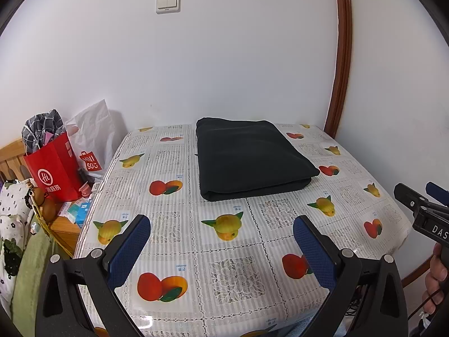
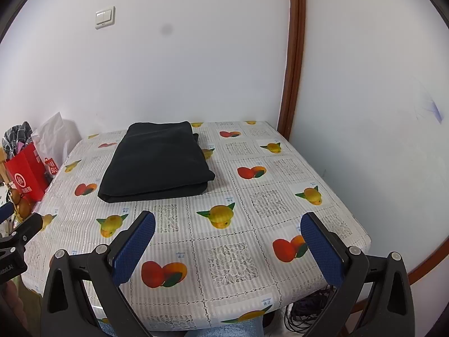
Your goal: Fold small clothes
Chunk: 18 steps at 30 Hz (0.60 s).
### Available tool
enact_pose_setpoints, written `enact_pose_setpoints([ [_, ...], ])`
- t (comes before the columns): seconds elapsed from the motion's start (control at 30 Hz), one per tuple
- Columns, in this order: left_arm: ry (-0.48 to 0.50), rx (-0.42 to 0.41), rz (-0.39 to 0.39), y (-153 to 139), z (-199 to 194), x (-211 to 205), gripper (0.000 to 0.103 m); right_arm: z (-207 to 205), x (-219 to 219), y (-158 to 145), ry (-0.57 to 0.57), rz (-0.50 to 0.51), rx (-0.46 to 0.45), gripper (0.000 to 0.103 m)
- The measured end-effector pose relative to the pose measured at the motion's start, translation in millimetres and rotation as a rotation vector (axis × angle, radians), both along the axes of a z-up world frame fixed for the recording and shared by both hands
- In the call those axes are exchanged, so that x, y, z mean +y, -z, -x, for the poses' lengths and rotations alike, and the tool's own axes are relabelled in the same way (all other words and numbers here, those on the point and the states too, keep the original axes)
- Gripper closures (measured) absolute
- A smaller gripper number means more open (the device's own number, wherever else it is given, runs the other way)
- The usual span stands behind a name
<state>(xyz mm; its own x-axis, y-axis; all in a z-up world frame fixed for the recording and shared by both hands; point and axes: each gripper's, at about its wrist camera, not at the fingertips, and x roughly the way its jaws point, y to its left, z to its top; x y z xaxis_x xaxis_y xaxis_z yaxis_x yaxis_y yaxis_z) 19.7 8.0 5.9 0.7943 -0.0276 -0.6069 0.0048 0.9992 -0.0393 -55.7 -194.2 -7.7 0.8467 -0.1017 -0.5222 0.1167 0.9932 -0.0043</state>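
Observation:
A dark, almost black garment (image 1: 249,157) lies folded into a flat rectangle at the back of the table (image 1: 252,255), near the wall; the right wrist view shows it (image 2: 157,160) left of centre. My left gripper (image 1: 221,224) is open above the table's near half, well short of the garment, with nothing between its blue pads. My right gripper (image 2: 227,221) is also open and empty, over the near half of the table (image 2: 280,174). It shows in the left wrist view at the right edge (image 1: 415,193), held by a hand.
The table wears a fruit-print lace cloth and stands in a corner of white walls with a brown wooden trim (image 1: 341,64). Left of it, a red paper bag (image 1: 54,168) with checked cloth, a white shopping bag (image 1: 89,137) and small items crowd a wooden stand. Cables (image 2: 306,314) lie on the floor.

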Motion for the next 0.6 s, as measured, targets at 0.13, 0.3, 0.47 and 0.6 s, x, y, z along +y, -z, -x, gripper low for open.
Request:
enact_pose_setpoints([
  [0.13, 0.001, 0.000, -0.001, -0.1, 0.5, 0.9, 0.000, -0.1, 1.2, -0.2, 0.000, 0.000, 0.001, 0.001],
  [0.3, 0.004, 0.001, -0.001, -0.6, 1.0, 0.8, 0.000, -0.1, 0.6, -0.1, 0.001, -0.003, 0.000, 0.001],
  [0.47, 0.007, 0.001, -0.001, -0.5, 1.3, 1.4, 0.000, 0.7, -0.6, -0.2, 0.002, -0.007, -0.002, 0.001],
  [0.6, 0.007, 0.001, -0.001, -0.9, 1.8, 1.9, 0.000, 1.7, -2.0, -0.1, 0.001, -0.008, -0.005, 0.001],
])
